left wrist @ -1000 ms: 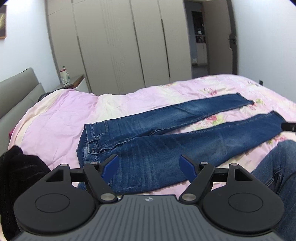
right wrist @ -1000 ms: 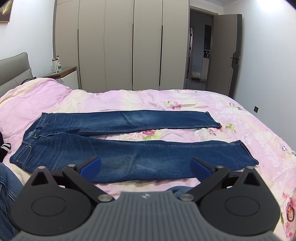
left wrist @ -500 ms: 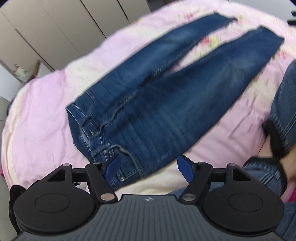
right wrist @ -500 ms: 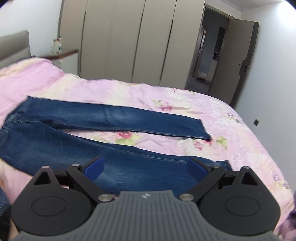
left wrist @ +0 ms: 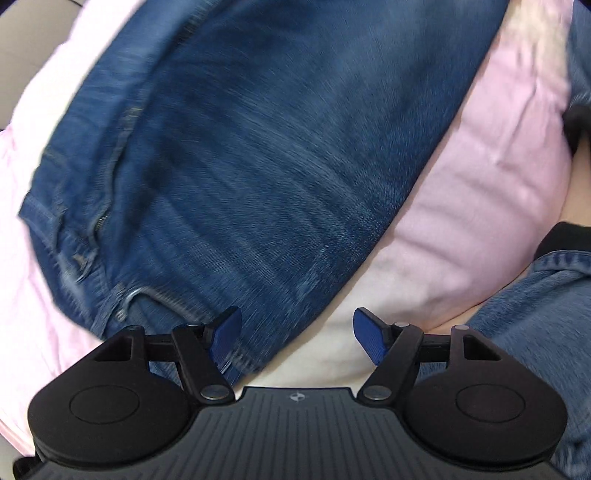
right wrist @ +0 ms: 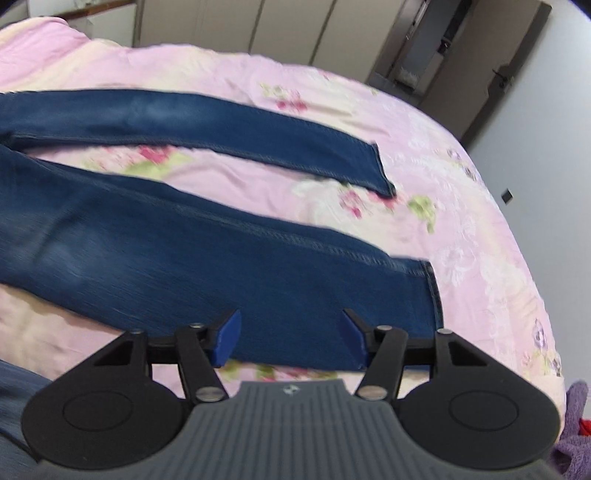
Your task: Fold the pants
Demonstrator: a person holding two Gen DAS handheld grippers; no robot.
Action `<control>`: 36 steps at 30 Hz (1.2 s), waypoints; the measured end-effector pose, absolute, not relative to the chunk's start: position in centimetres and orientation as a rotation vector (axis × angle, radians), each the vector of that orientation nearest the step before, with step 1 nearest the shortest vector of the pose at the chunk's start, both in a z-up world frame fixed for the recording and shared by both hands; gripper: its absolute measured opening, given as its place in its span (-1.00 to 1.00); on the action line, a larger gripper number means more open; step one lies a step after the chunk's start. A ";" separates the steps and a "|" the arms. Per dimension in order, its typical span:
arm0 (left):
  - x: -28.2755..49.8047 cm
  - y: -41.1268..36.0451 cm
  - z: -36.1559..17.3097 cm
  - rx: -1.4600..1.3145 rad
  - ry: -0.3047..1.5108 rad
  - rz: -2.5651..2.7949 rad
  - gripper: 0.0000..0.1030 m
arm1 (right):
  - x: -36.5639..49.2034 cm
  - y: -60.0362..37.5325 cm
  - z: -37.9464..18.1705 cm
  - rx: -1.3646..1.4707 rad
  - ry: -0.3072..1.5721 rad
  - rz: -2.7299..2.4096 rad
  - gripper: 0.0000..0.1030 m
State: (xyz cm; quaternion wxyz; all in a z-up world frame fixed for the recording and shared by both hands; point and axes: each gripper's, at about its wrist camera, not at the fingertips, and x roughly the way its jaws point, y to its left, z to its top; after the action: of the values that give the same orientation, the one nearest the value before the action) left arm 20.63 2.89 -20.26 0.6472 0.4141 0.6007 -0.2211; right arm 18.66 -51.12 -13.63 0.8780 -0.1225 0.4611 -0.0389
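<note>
Your left gripper (left wrist: 297, 338) points steeply down over the waist end of the pants (left wrist: 266, 147), which lie flat on the pink bedspread (left wrist: 480, 206) close to the bed's near edge. Its jaws stand wide; the left blue pad (left wrist: 227, 338) sits over the denim near the waistband corner, the right one over bare sheet, and neither presses on cloth. The pocket seam and rivet show just above the left pad; this view is blurred. Your right gripper (right wrist: 290, 341) hangs over the cuff end of the near leg (right wrist: 258, 273), by the same near edge of the bed. Its jaws are closing, at a middling width, with the lower hem strip of that leg between the pads; you cannot tell from this view whether the pads touch it yet. The far leg (right wrist: 207, 125) lies apart from the near one, floral sheet showing between them, its cuff towards the foot of the bed. A wardrobe (right wrist: 280, 29) and an open door (right wrist: 491, 74) stand beyond the bed. Your own denim-clad leg (left wrist: 535, 332) shows at the right of the left view.
</note>
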 end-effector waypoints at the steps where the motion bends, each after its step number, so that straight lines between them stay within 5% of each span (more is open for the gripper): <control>1: 20.8 2.6 -21.0 0.962 1.386 -0.501 0.58 | 18.8 -52.0 -14.3 -0.261 0.977 -0.088 0.08; 6: 20.9 1.4 -24.0 1.100 1.419 -0.442 0.58 | 18.6 -55.9 -17.8 -0.437 1.048 -0.132 0.08; 9: 20.6 1.0 -23.8 1.134 1.388 -0.420 0.11 | 18.3 -57.3 -20.1 -0.553 1.081 -0.100 0.08; 11: 20.6 1.4 -22.6 1.104 1.346 -0.414 -0.43 | 18.3 -57.8 -21.7 -0.604 1.109 -0.061 0.08; 14: 21.1 2.7 -19.5 0.949 1.313 -0.373 -0.77 | 18.4 -57.9 -24.1 -0.673 1.111 -0.036 0.08; 19: 20.8 4.2 -13.9 0.775 1.171 -0.255 -0.83 | 19.0 -57.2 -26.4 -0.797 1.014 -0.061 0.08; 21: 21.0 4.2 -12.4 0.721 1.114 -0.219 -0.83 | 19.5 -56.9 -27.0 -0.839 0.982 -0.090 -0.07; 23: 20.8 3.8 -11.6 0.687 1.063 -0.190 -0.82 | 20.1 -57.0 -27.2 -0.845 0.994 -0.129 -0.97; 36: 23.0 3.9 -3.6 0.566 0.837 -0.042 -0.83 | 24.5 -56.2 -12.7 -0.657 0.723 -0.372 -1.00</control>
State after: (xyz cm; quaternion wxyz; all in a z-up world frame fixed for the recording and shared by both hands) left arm 22.99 3.91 -3.63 0.8749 0.2712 0.4008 -0.0203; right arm 24.45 -56.23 -12.66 0.8664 -0.3139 0.3453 -0.1776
